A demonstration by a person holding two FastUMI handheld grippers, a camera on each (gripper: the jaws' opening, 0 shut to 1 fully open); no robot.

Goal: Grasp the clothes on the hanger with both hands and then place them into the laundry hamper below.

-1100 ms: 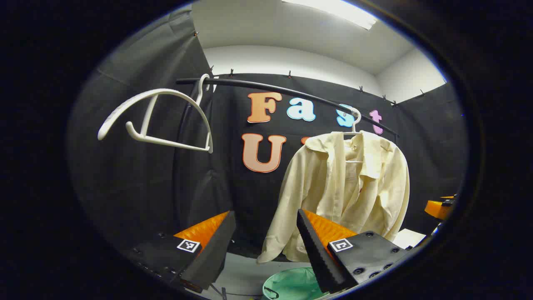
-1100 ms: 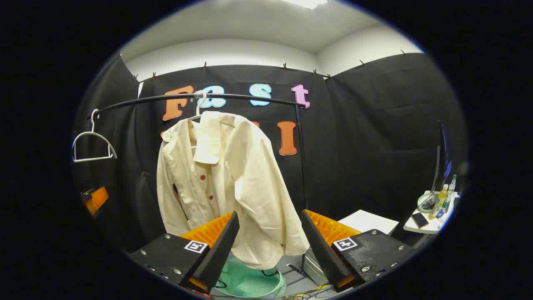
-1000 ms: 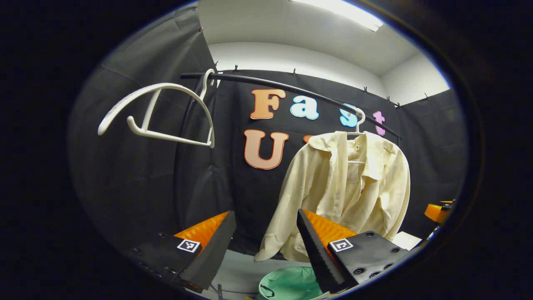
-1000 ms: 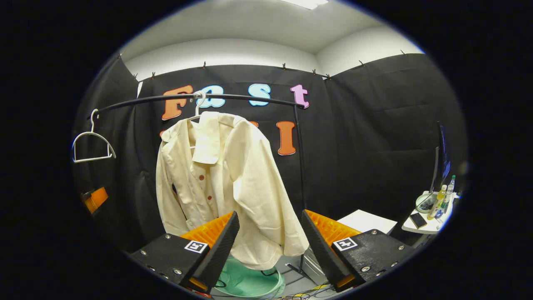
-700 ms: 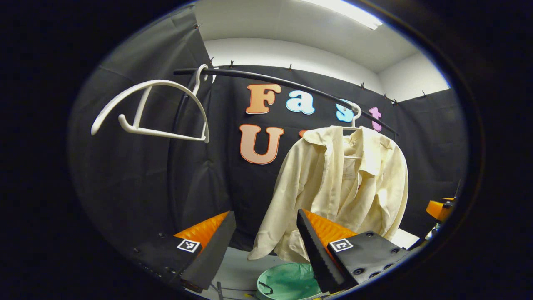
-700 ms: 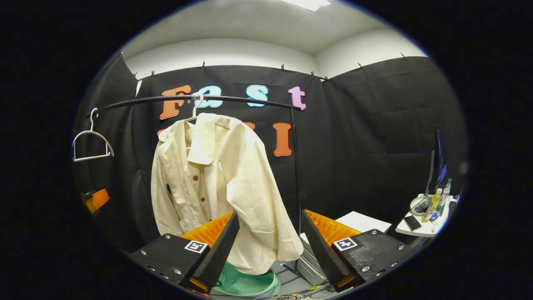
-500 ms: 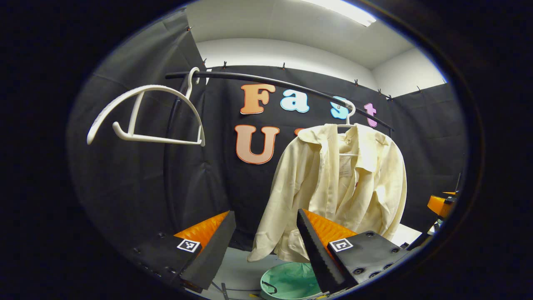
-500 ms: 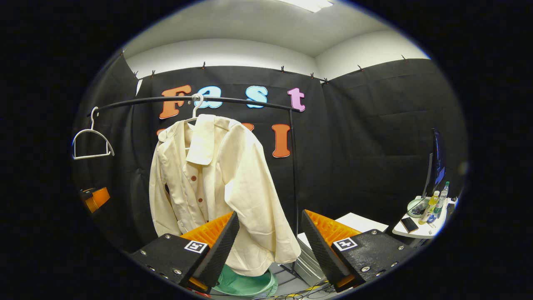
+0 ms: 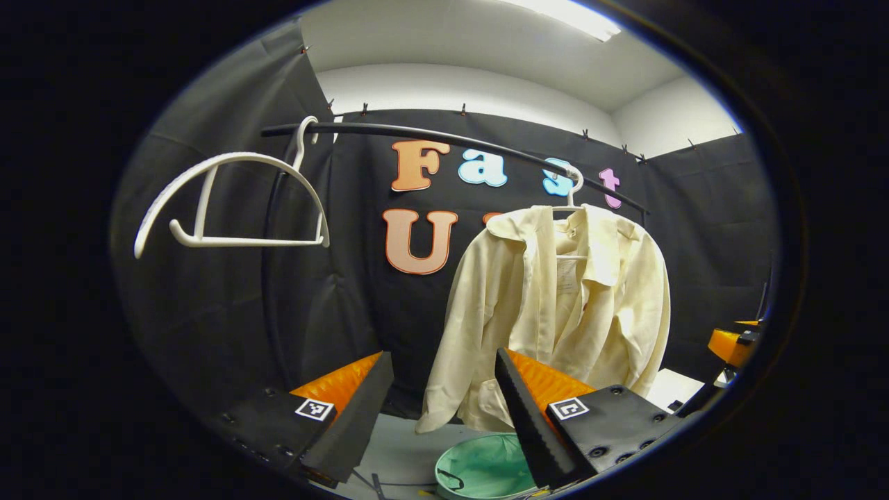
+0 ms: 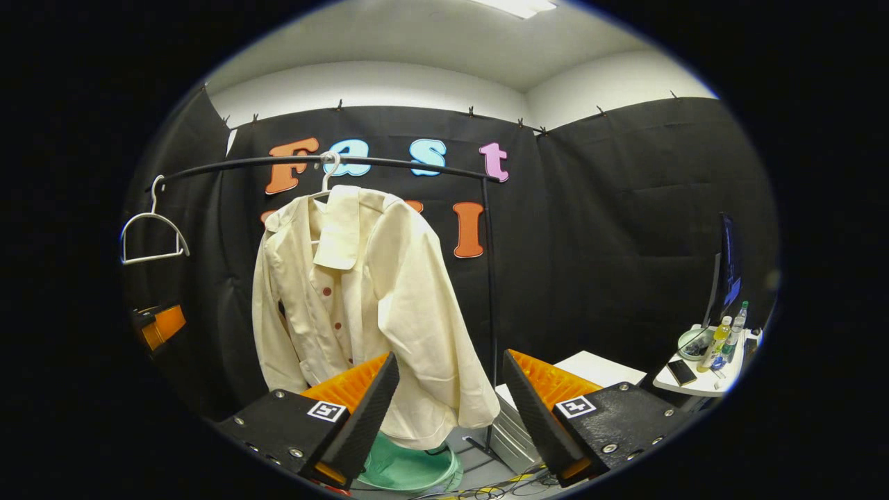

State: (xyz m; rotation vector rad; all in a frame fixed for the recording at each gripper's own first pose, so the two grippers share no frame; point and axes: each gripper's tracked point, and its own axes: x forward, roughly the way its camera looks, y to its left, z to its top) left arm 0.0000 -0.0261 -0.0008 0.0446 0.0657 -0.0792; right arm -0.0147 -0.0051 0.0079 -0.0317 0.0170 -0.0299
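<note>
We see open air before shirt (image 10: 361,305); rail (image 10: 389,164) just above shirt, rack post (image 10: 490,312) just beside it, hamper (image 10: 406,469) under its hem.

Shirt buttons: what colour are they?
Dark red buttons on the cream shirt, clearest in the right gripper view.

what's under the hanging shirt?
A green hamper sits on the floor below the cream shirt. The shirt's hem and the right gripper cover part of it.

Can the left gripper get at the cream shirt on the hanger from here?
Probably yes: the left gripper is open, and nothing stands between it and the shirt hanging ahead.
</note>
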